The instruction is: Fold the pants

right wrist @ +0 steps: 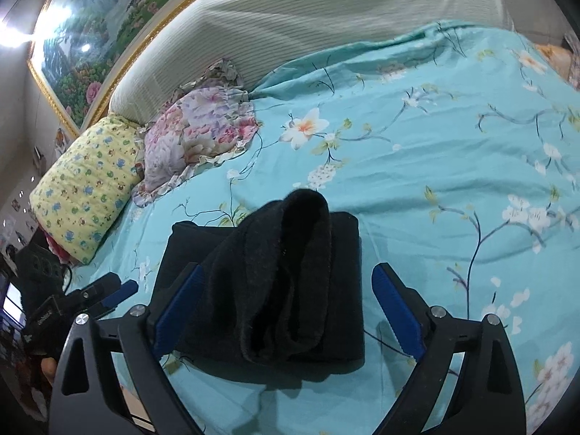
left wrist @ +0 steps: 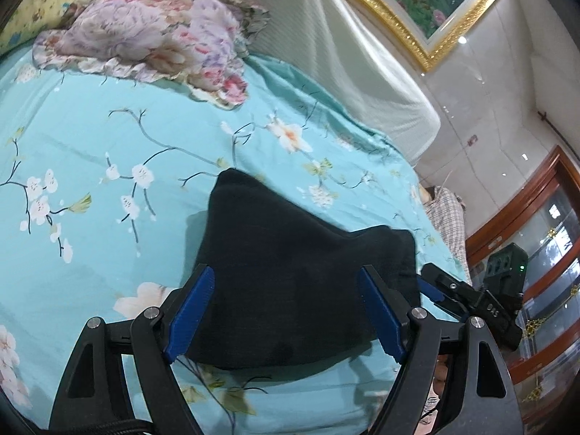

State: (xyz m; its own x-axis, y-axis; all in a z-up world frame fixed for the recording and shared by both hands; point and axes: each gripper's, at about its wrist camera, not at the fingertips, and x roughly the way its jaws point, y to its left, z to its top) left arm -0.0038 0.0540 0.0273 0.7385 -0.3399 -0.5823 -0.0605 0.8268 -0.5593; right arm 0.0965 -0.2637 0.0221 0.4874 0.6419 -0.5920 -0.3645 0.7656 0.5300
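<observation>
The black pants [left wrist: 290, 272] lie folded into a compact bundle on the turquoise floral bedsheet [left wrist: 90, 152]. In the right wrist view the pants [right wrist: 275, 275] show a flat folded layer with a rolled, bunched flap lying on top. My left gripper [left wrist: 286, 286] is open, its blue-padded fingers on either side of the bundle's near edge, holding nothing. My right gripper [right wrist: 290, 282] is open too, straddling the bundle's near edge. The right gripper also shows at the right of the left wrist view [left wrist: 446, 293], and the left one at the left of the right wrist view [right wrist: 108, 290].
A floral pillow [left wrist: 152, 32] and a yellow patterned pillow [right wrist: 83, 185] lie at the head of the bed by a pale padded headboard [left wrist: 344, 43]. A gold-framed painting [left wrist: 427, 3] hangs on the wall. A wooden glass cabinet [left wrist: 543, 290] stands beside the bed.
</observation>
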